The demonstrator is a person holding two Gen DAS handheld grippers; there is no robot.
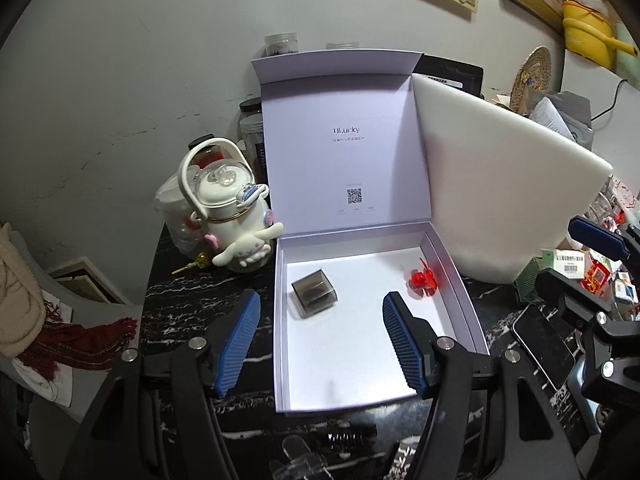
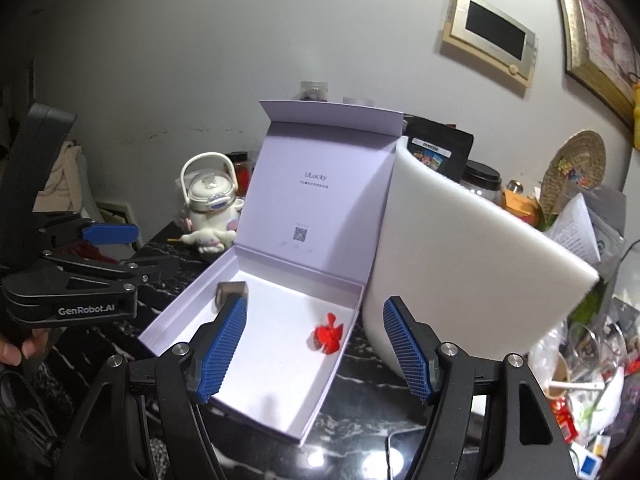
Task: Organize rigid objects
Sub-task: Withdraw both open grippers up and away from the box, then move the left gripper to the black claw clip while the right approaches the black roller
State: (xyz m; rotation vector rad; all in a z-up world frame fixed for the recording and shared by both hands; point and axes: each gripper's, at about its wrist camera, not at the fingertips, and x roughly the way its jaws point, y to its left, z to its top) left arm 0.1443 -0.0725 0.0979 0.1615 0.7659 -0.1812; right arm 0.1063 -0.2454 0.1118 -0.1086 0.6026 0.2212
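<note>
I see the cube (image 1: 313, 293) and red toy (image 1: 421, 279) lying in the box (image 1: 464, 280); both jaws released, desk (image 1: 180, 300) clutter remains.

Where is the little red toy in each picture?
Left wrist view: the red toy lies inside the open box, near its right wall, just beyond the right finger of the left claw.
Right wrist view: the red toy lies between the right claw's fingers.
Shared landmark: the white foam sheet beside the box.
</note>
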